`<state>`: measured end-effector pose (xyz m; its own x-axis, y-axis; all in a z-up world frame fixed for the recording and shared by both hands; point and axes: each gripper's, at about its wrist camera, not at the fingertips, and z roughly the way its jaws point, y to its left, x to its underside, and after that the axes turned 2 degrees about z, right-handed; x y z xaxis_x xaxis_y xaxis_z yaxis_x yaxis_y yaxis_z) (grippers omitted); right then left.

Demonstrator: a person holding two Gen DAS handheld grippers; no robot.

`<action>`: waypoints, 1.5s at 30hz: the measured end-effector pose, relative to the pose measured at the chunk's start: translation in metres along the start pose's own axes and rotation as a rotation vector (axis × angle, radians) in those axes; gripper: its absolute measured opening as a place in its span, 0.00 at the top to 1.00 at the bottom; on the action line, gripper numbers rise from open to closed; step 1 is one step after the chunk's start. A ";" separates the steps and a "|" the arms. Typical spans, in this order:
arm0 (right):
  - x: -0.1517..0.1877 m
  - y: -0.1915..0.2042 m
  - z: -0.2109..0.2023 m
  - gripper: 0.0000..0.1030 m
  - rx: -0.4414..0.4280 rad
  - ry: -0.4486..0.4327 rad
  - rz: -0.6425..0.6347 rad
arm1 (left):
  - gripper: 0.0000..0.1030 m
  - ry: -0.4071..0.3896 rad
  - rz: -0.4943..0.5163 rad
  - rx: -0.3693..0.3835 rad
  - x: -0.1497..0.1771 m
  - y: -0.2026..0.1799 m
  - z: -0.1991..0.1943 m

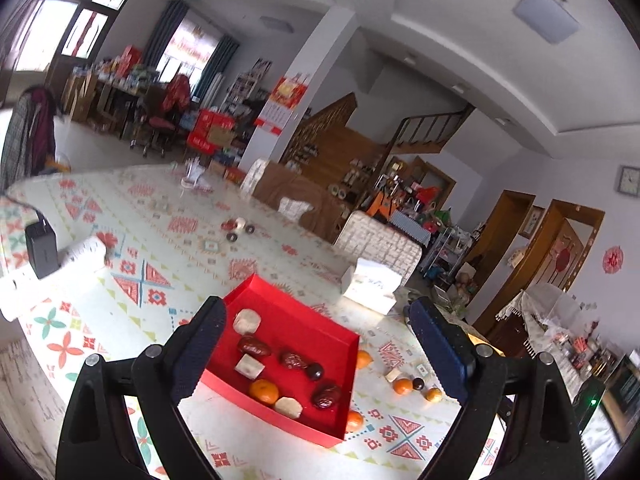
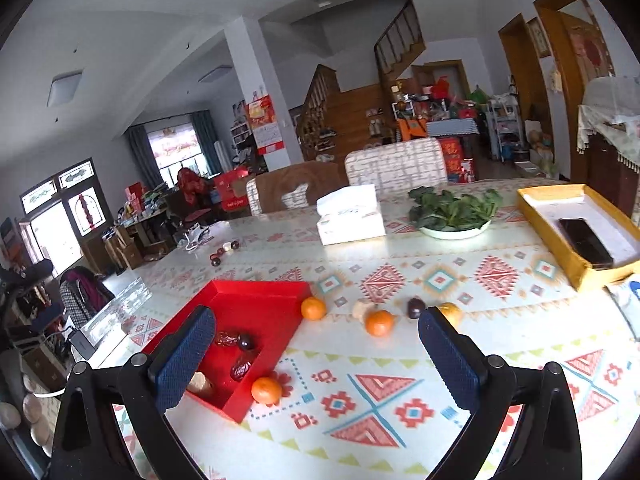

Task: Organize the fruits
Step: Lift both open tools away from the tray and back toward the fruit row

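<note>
A red tray (image 1: 340,332) lies on the patterned table and holds red dates (image 1: 253,346), pale chunks (image 1: 247,321), a dark fruit (image 1: 315,371) and an orange (image 1: 264,392). My left gripper (image 1: 320,354) is open and empty just above it. In the right wrist view the red tray (image 2: 256,292) is at lower left. Oranges (image 2: 266,390) (image 2: 313,308) (image 2: 379,323), a pale chunk (image 2: 362,308), a dark fruit (image 2: 416,307) and a yellowish fruit (image 2: 452,312) lie loose on the table beside it. My right gripper (image 2: 316,356) is open and empty above the table.
A tissue box (image 2: 350,214), a plate of greens (image 2: 454,210) and a yellow box (image 2: 576,232) with a phone (image 2: 586,242) stand farther back. More small fruits (image 2: 224,252) lie far left. A black box (image 1: 40,246) is at the table's left. Chairs (image 2: 396,164) stand behind the table.
</note>
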<state>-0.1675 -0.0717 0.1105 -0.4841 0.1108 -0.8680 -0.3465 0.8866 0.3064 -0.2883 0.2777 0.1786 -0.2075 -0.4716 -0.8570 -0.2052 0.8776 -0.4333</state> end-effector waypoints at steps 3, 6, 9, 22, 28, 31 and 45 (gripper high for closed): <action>-0.001 -0.006 -0.024 0.00 0.002 -0.037 0.011 | 0.10 -0.029 0.040 0.008 0.000 -0.019 -0.018; 0.000 -0.009 -0.040 0.00 -0.004 -0.064 0.013 | 0.10 -0.068 0.077 0.016 0.000 -0.036 -0.040; 0.002 -0.010 -0.059 0.00 -0.015 -0.093 0.014 | 0.10 -0.102 0.106 0.030 -0.001 -0.051 -0.057; 0.003 -0.035 -0.106 0.00 -0.028 -0.180 0.067 | 0.07 -0.156 0.227 0.090 0.003 -0.113 -0.089; 0.003 -0.052 -0.097 0.00 -0.027 -0.154 0.110 | 0.06 -0.136 0.240 0.074 0.005 -0.119 -0.076; 0.006 -0.060 -0.085 0.00 -0.029 -0.123 0.131 | 0.06 -0.115 0.229 0.055 0.006 -0.113 -0.064; 0.019 -0.079 -0.005 0.00 -0.020 0.035 0.187 | 0.06 0.008 0.170 -0.025 0.008 -0.078 0.016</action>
<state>-0.1532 -0.1420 0.0721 -0.5694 0.2568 -0.7809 -0.2634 0.8429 0.4693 -0.2588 0.2074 0.2014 -0.2486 -0.3169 -0.9153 -0.1897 0.9426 -0.2748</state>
